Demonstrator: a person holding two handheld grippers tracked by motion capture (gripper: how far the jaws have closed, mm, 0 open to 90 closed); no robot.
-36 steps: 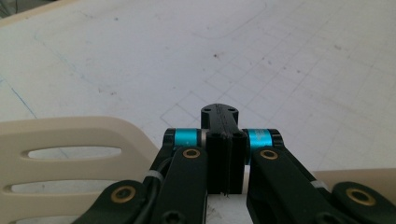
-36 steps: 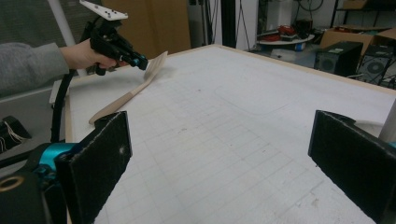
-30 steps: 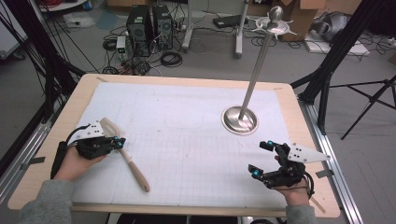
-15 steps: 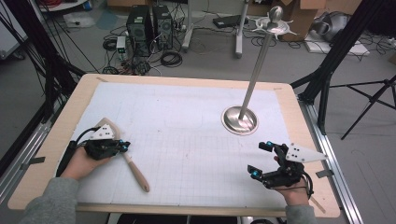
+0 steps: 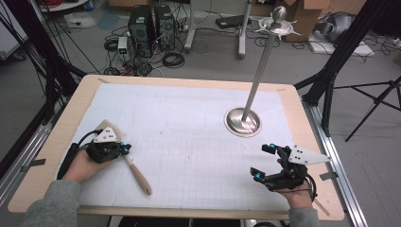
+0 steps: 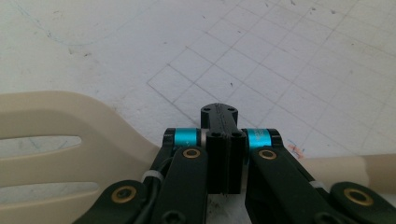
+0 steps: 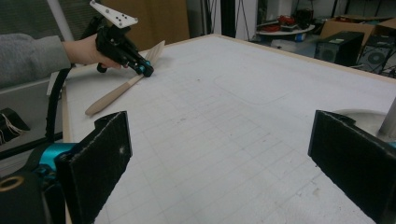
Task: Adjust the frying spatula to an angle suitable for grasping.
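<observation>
On the left side of the table [image 5: 56, 156] lies a wooden spatula [image 5: 135, 170]. The left gripper [image 5: 124, 150] sits right over its neck, where the flat slotted blade meets the handle. In the left gripper view the jaws are pressed together above the spatula [image 6: 70, 140], with the blade to one side and the handle to the other. They do not seem to have hold of it.

The spatula looks light, hard and stiff. It should not bend or break. The wood is smooth, so it could slip a bit. I think the thin neck or the round handle is the best place to grab it.

Its long line runs slanted across the mat [image 5: 189, 132]. The blade points away and to the left. The handle end points toward the person, a little to the right.

Farther right stands a metal pole [image 5: 257, 71] on a round base.

At the far right, the right gripper [image 5: 264, 161] has its jaws wide apart and holds nothing.
</observation>
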